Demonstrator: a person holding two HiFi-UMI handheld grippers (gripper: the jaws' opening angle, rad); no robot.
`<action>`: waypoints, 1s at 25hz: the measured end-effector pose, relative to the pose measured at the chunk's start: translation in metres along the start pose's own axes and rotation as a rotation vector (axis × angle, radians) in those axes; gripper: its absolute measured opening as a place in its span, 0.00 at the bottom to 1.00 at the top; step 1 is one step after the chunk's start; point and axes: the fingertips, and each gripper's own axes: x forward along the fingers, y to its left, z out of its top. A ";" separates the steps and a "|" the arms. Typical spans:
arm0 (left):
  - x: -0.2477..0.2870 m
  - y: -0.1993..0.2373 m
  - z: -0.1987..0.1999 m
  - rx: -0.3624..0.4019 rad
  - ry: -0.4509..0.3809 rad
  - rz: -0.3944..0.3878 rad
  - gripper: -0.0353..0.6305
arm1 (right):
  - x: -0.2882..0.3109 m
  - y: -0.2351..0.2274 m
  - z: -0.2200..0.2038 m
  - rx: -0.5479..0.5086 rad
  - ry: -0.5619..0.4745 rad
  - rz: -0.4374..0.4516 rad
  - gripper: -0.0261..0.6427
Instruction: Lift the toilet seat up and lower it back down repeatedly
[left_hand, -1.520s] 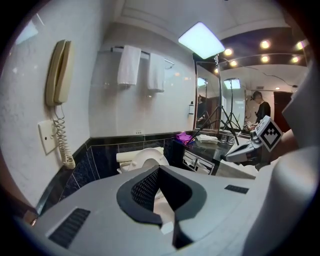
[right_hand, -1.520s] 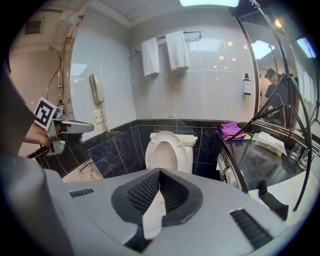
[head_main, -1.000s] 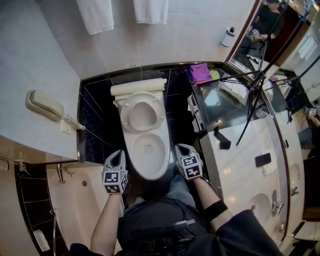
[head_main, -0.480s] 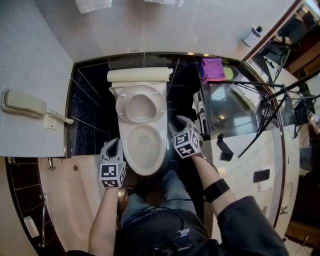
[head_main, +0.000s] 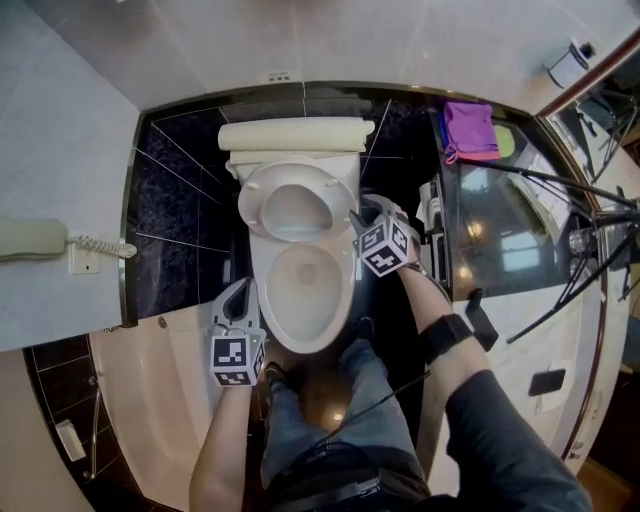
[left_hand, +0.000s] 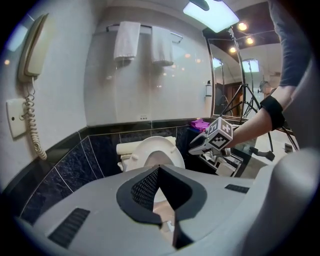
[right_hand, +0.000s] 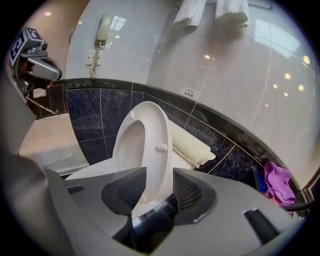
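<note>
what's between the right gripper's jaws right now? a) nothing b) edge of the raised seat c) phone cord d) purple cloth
b: the right gripper view shows the right gripper straddling the edge of the upright seat; its jaws have just been opening and stand apart, not clamped on it.

Bright ceiling light (left_hand: 210, 14), glare spots on glossy wall (right_hand: 240, 75), fisheye-darkened corners

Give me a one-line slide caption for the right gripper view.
The right gripper, its tongs just opened wider, takes the rim of the raised toilet seat between them.
</note>
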 end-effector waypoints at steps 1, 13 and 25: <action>0.003 0.000 -0.005 -0.006 0.009 0.007 0.05 | 0.011 -0.001 -0.003 -0.001 0.001 0.005 0.32; 0.019 0.002 -0.056 -0.072 0.072 0.054 0.05 | 0.087 -0.008 0.004 -0.078 -0.012 0.034 0.22; 0.017 -0.003 -0.086 -0.088 0.124 0.022 0.05 | 0.074 0.005 0.003 -0.040 0.006 0.032 0.16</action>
